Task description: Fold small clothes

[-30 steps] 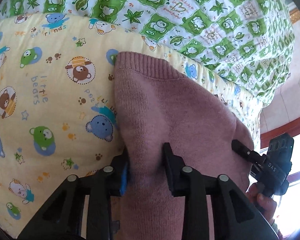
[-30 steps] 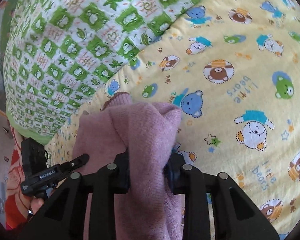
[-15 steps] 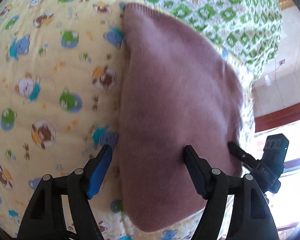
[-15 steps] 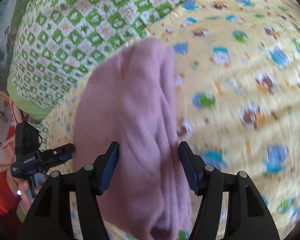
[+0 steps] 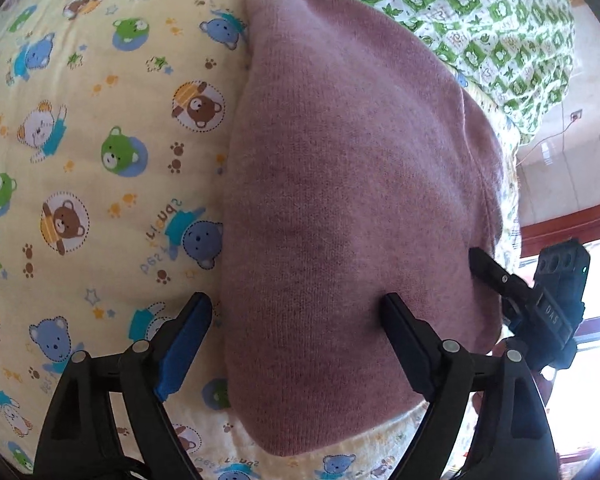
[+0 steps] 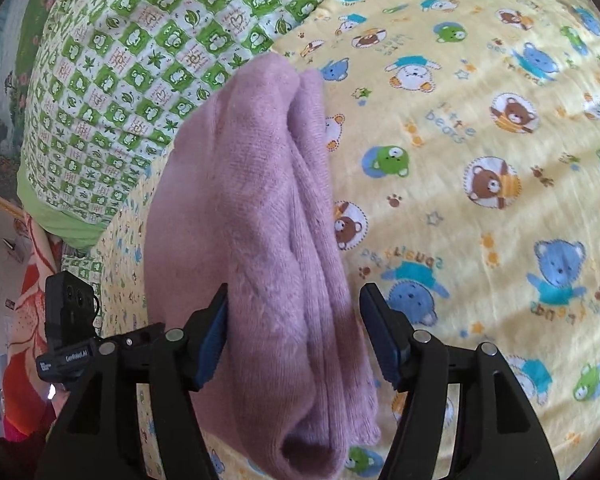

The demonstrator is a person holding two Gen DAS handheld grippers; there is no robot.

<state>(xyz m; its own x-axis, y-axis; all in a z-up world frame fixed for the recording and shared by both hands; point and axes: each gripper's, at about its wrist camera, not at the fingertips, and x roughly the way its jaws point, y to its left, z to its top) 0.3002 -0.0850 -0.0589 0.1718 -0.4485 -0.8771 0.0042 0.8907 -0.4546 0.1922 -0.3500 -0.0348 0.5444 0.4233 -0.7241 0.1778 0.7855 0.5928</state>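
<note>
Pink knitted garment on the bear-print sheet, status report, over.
Left gripper and right gripper both opening, pads clear. Folded pink knitted garment lying flat on yellow bear-print sheet. Nothing in the way.

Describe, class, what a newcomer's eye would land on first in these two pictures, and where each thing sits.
First comes the folded mauve knitted garment, lying mid-frame on a yellow bear-print sheet. Behind it, at the top, lies a green-and-white checked quilt. At the bottom, the left gripper and right gripper straddle the garment, jaws opening, pads not pressing it.
</note>
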